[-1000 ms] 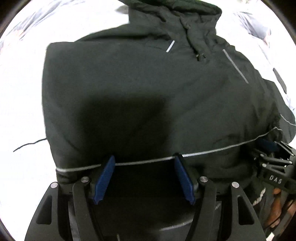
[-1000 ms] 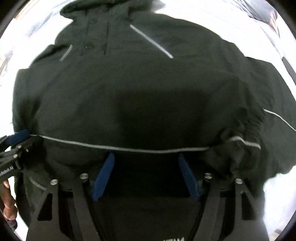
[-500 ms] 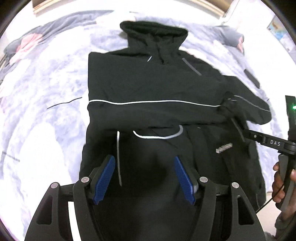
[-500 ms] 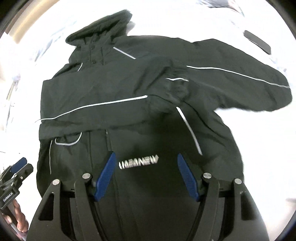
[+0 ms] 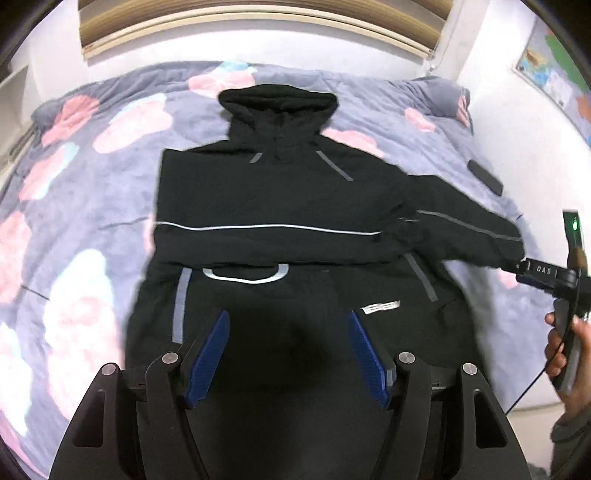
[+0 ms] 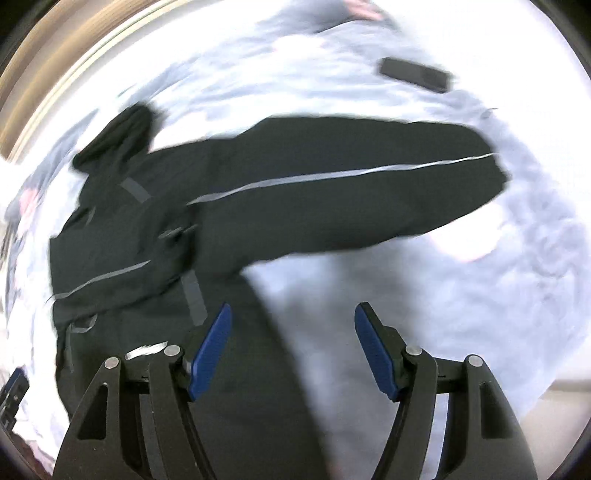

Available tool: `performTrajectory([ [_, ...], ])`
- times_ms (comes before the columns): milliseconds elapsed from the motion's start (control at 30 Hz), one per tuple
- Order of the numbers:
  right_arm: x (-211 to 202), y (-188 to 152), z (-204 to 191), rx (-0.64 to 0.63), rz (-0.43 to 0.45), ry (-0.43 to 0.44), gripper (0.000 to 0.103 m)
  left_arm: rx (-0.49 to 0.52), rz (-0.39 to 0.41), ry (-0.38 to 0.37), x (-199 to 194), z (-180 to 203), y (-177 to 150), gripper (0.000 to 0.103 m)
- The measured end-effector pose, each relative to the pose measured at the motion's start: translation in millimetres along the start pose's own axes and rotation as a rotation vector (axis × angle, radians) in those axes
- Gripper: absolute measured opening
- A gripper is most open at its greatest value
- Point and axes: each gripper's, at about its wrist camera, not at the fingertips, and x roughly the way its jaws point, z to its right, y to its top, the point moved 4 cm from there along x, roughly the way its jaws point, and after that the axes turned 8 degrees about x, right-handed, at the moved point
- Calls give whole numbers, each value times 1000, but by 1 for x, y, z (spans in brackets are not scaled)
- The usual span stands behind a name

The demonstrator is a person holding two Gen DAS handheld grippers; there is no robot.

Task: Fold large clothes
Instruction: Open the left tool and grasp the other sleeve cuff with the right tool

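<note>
A black hooded jacket [image 5: 280, 199] lies face up on the bed, hood toward the headboard. One sleeve [image 5: 258, 236] with a pale stripe is folded flat across its chest. The other sleeve [image 6: 362, 184] stretches out sideways over the blanket. My left gripper [image 5: 288, 317] hovers open above the jacket's lower front, nothing between its blue pads. My right gripper [image 6: 294, 308] is open too, above the jacket's side edge and the blanket, below the outstretched sleeve; that view is blurred. In the left wrist view the right gripper [image 5: 522, 267] is at that sleeve's cuff, held by a hand [image 5: 569, 343].
A purple blanket [image 5: 92, 206] with pink flowers covers the bed. A flat black device [image 6: 415, 74] lies on it beyond the outstretched sleeve. A wooden headboard [image 5: 258, 22] and white wall stand behind; a poster [image 5: 554, 74] hangs at the right.
Both grippers have lifted up and back from the jacket, leaving the striped sleeve lying across the chest. The right gripper has swung sideways toward the outstretched sleeve.
</note>
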Motion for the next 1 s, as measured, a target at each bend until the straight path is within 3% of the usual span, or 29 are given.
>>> performTrajectory([
  [233, 14, 70, 156, 208, 24, -47, 73, 27, -19, 8, 1, 82, 5, 68],
  [467, 45, 123, 252, 399, 9, 42, 73, 95, -33, 79, -5, 136, 11, 68],
  [667, 81, 156, 288, 485, -22, 85, 74, 74, -27, 126, -10, 153, 19, 68],
  [767, 105, 172, 294, 466, -41, 66, 75, 59, -31, 154, -12, 155, 23, 68],
  [900, 139, 183, 298, 442, -70, 28, 87, 14, -57, 160, 0, 153, 32, 68],
  [1000, 150, 182, 293, 416, -89, 37, 84, -8, -92, 144, 17, 157, 41, 68],
])
